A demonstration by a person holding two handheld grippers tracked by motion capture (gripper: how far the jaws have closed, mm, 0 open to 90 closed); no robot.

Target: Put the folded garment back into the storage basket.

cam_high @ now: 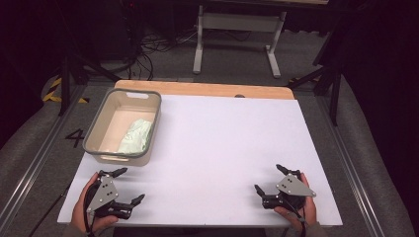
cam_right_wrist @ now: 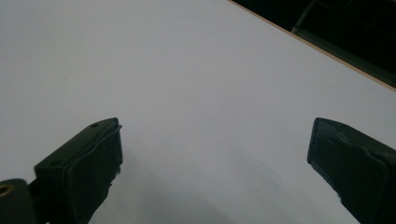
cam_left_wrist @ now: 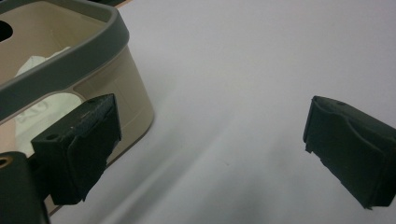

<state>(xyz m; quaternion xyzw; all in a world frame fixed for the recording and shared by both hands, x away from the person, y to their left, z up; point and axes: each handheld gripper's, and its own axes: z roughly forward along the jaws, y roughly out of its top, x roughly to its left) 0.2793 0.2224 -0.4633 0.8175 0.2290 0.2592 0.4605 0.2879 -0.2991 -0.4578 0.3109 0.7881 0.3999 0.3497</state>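
Beige bin (cam_high: 122,126) sits at your table's (cam_high: 227,143) far left, a pale green bag (cam_high: 134,137) inside; your left gripper (cam_high: 129,186) and right gripper (cam_high: 267,178) rest spread wide, empty, near edge.

1 bin (cam_high: 148,96), 1 pale-green cloth (cam_high: 134,137), 2 tools (L (cam_high: 132,186), R (cam_high: 267,178)), 1 table (cam_high: 222,143)

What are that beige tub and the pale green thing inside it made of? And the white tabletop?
The tub looks like moulded plastic: smooth matte beige walls, a thicker grey rim, a cut-out handle. The pale green bundle seems soft, cloth or thin film, judging by its crumpled folds; I cannot tell which. The white surface looks like a matte sheet laid over a wooden table, whose tan edge shows behind.
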